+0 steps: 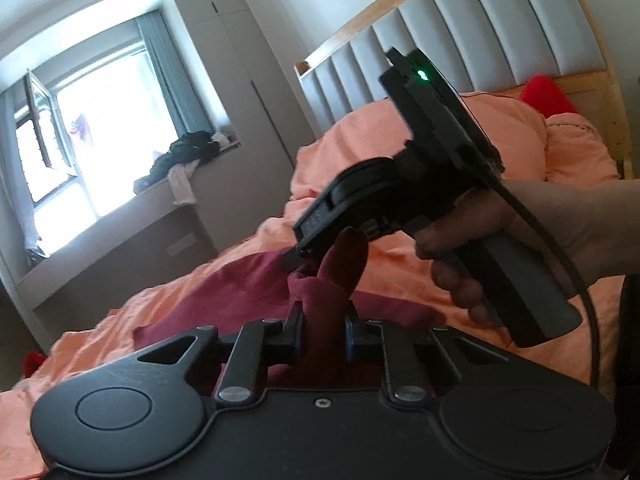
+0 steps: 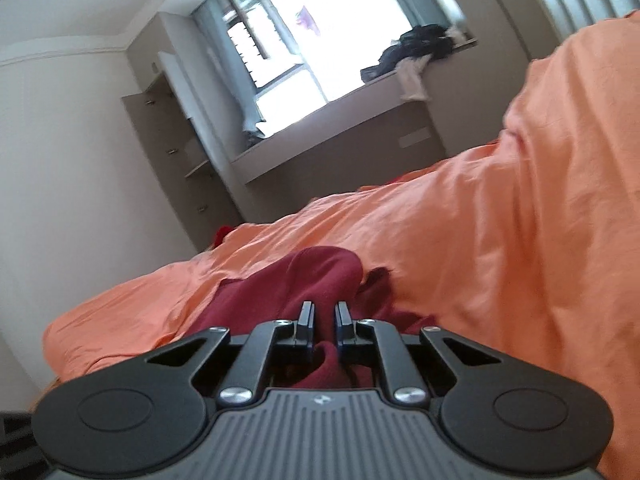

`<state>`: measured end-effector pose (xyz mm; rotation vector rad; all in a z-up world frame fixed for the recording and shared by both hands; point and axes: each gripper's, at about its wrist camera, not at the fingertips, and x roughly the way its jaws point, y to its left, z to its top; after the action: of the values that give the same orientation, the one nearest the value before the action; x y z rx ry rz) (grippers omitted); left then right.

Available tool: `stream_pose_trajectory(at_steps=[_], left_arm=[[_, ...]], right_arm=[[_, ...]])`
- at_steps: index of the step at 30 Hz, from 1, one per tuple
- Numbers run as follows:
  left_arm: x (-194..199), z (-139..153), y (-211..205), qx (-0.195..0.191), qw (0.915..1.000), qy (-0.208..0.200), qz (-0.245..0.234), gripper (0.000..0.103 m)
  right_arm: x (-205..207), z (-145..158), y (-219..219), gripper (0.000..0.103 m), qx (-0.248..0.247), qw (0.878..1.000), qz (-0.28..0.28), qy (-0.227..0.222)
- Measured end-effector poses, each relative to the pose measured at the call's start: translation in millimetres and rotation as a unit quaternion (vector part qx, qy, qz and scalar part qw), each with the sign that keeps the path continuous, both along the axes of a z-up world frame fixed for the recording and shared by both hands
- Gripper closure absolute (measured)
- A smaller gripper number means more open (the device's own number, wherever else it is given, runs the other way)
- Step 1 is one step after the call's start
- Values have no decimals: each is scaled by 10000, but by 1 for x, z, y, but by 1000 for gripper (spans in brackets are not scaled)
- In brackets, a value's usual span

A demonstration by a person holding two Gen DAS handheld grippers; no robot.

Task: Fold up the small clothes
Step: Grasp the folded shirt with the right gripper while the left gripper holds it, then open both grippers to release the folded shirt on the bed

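The left claw [image 1: 322, 332] is gripping a bunched fold of the maroon garment [image 1: 240, 292], its two fingers pressing the cloth from both sides; a peak of fabric is rising just ahead of them. The right claw [image 2: 323, 322] is likewise pinching the maroon garment [image 2: 296, 280], its fingers standing nearly together with a ridge of cloth passing between them. In the left wrist view the right claw [image 1: 298, 258] is meeting the fabric just beyond the left claw, so both grips are lying close together on one raised edge. From there the rest of the garment is trailing down and away to the left onto the orange bedding [image 2: 500, 220]. The right hand [image 1: 480, 232] is holding its handle tilted, nose down toward the cloth. Judged from this, the coming move is depending on drawing the two grips apart along that edge.
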<state>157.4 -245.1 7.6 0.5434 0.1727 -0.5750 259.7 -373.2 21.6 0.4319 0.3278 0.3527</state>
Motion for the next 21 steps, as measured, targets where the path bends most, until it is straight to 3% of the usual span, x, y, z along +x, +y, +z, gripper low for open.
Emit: stream_pose_trajectory(at_steps=[9,13,16,18,21], left_arm=[[10,-17,-18,-25,9989,441,-125,80],[14,-18,-17,-125,9976,669,-161,64],[14,-17,-14,-165,9970,732,-168,59],[15,-14,-12,-230,9962,820,-171,50],[17,-8,-6,-479,9942,952,-125,28]], right_arm=[[6,-7,-14,92,-44,9984,-287,479],[10,-15,-18,92,174,9966,-219,780],[12,-18,-18,90,197,9956,-230,886],[12,-18,-17,85,166,9954,-251,906],[13,-18,-17,79,153,9946,-284,986]])
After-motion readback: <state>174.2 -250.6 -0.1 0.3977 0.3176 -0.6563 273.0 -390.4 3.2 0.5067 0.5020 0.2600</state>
